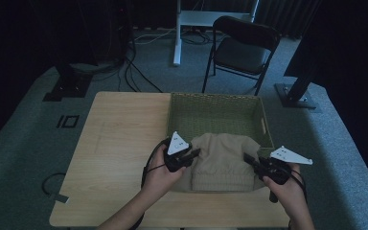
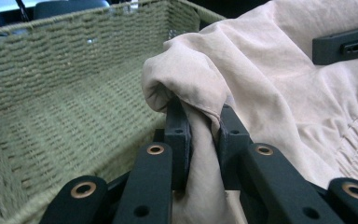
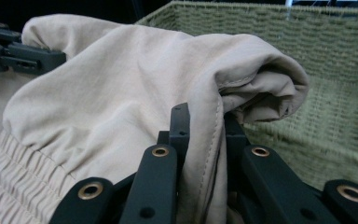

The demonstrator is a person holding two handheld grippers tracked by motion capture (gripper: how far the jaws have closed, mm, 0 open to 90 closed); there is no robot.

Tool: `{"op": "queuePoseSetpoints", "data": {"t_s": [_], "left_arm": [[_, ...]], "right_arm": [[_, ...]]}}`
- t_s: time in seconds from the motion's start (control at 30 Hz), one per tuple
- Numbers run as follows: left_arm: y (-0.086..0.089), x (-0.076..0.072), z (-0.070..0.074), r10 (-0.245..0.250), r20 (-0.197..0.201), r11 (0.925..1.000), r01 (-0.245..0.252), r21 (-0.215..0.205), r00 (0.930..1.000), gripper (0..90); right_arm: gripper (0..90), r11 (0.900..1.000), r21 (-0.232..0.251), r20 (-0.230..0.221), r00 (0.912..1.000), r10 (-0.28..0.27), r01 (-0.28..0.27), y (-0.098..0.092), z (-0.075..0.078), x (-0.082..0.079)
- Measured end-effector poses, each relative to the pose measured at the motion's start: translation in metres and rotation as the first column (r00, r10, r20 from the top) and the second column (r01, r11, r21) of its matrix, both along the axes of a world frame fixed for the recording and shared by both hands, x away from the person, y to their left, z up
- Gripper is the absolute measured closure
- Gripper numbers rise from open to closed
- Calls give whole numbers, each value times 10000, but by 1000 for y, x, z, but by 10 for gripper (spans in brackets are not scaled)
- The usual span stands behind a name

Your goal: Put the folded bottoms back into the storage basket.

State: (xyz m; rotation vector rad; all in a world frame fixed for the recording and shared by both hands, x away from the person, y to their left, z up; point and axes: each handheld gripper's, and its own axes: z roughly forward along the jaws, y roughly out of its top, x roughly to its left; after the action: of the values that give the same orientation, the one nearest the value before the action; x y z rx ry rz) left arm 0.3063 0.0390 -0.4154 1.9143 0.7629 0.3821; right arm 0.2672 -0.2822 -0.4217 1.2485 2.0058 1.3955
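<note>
Left tongs and right tongs each clamping beige garment — beside unlabelled wicker basket

Garment: plain beige cloth, no print. Basket: olive-green weave, ribbed in rows. Table: pale wood grain. Left gripper and right gripper: black jaws, brass-coloured rivets, white-grey top plates. Chair: black. Floor: grey-green carpet.

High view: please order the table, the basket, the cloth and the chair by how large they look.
1. Table
2. Basket
3. Cloth and chair: they look alike, and the chair stands farther away, so I leave them unranked.
</note>
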Motion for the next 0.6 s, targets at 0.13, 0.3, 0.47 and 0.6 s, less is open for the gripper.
{"op": "queuePoseSetpoints", "data": {"t_s": [0.13,0.3,0.47,0.6], "left_arm": [[1,5,9,35,152,10000,-33,-92,9999,795],[1,15,21,93,398,9999,-88,-111,9992,795],[0,26,29,55,670,9999,-47,-126,9977,795],[-2,34,32,136,689,9998,-126,-158,9975,795]], "right_arm": [[807,10000,47,161,9999,-24,23,0,10,6],[806,9998,182,279,9996,-69,64,-1,20,17],[806,9996,234,367,9992,-159,150,-2,27,28],[807,9992,279,423,9987,-284,273,-2,33,36]]}}
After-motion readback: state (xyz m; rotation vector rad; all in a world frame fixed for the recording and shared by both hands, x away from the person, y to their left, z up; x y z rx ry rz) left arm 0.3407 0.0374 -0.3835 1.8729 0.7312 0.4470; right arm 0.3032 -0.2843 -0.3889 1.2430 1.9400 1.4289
